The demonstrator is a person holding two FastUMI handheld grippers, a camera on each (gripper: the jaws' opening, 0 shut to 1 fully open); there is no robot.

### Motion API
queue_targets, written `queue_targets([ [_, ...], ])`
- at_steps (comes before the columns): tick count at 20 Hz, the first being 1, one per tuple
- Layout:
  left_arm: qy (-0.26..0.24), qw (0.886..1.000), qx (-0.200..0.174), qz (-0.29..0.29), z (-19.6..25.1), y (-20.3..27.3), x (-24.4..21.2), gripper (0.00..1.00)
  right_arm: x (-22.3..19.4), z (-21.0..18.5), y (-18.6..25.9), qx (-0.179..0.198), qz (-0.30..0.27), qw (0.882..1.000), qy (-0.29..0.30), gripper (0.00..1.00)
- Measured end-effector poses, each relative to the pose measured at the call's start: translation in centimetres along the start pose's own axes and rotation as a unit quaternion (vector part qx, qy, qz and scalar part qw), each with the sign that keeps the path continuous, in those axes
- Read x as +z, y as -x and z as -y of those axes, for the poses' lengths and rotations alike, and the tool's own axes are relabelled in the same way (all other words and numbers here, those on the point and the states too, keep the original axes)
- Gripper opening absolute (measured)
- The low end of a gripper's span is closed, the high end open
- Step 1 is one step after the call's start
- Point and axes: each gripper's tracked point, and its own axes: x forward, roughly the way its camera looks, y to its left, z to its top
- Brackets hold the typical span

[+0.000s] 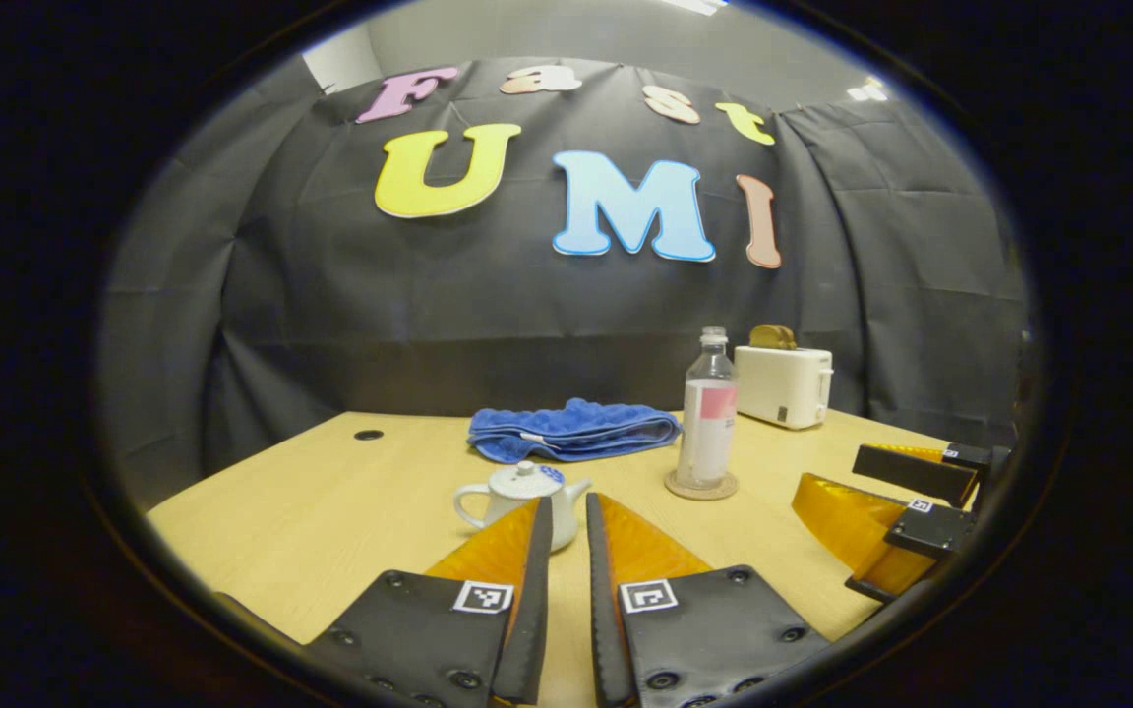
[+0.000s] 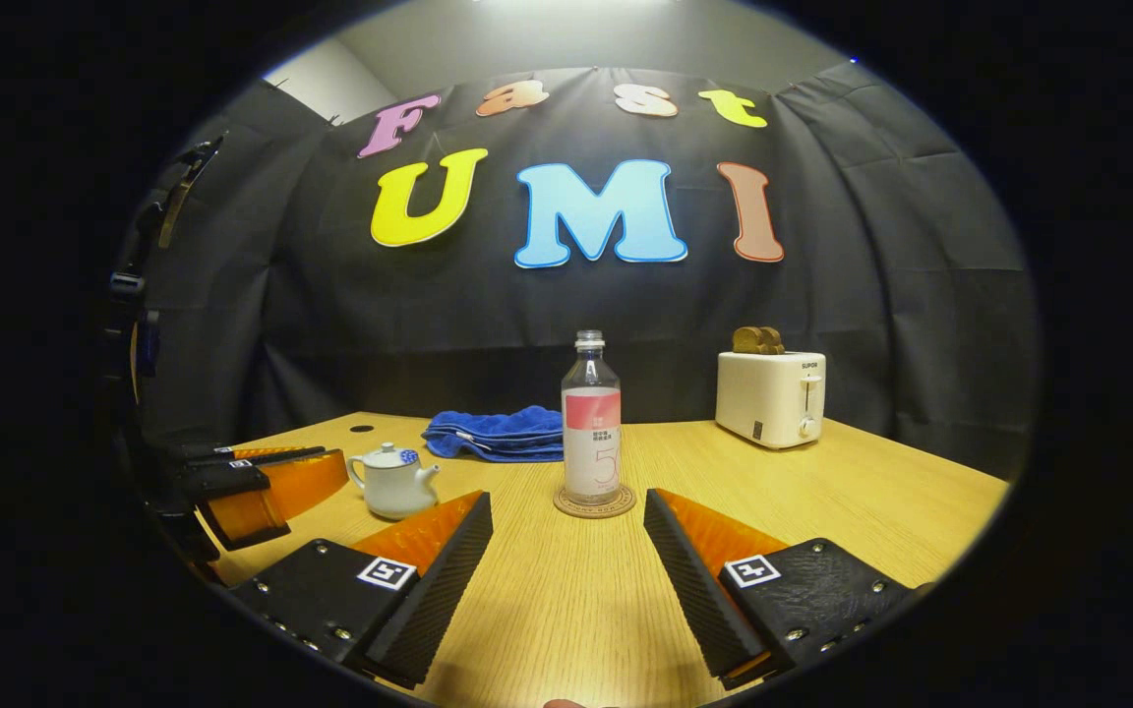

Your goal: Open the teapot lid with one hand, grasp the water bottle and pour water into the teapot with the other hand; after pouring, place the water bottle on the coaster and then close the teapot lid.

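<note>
At lower centre of the left gripper view, the left gripper (image 1: 567, 519), fingers nearly closed and empty, is facing the lidded teapot (image 1: 519, 497), needing a centred pinch on its knob, while the right gripper (image 2: 566, 531) is gaping toward the water bottle (image 2: 591, 423).

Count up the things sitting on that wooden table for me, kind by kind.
Small white ceramic teapot with lid: 1
Clear plastic water bottle with pink label: 1
Round cork coaster under the bottle: 1
Folded blue cloth towel: 1
White boxy toaster: 1
Brown bread slices in the toaster: 2
Total: 7
</note>
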Motion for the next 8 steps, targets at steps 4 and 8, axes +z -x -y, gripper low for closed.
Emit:
queue_targets([
  [4,-0.004,1.000,0.015,0.006,-0.1,1.1,-0.5,0.26,-0.3,-0.1,0.3,-0.003,-0.001,1.000,0.008,0.98],
  [8,-0.009,1.000,0.023,0.016,-0.3,1.5,-0.1,0.26,-0.5,0.3,0.1,-0.010,-0.007,1.000,0.002,0.98],
])
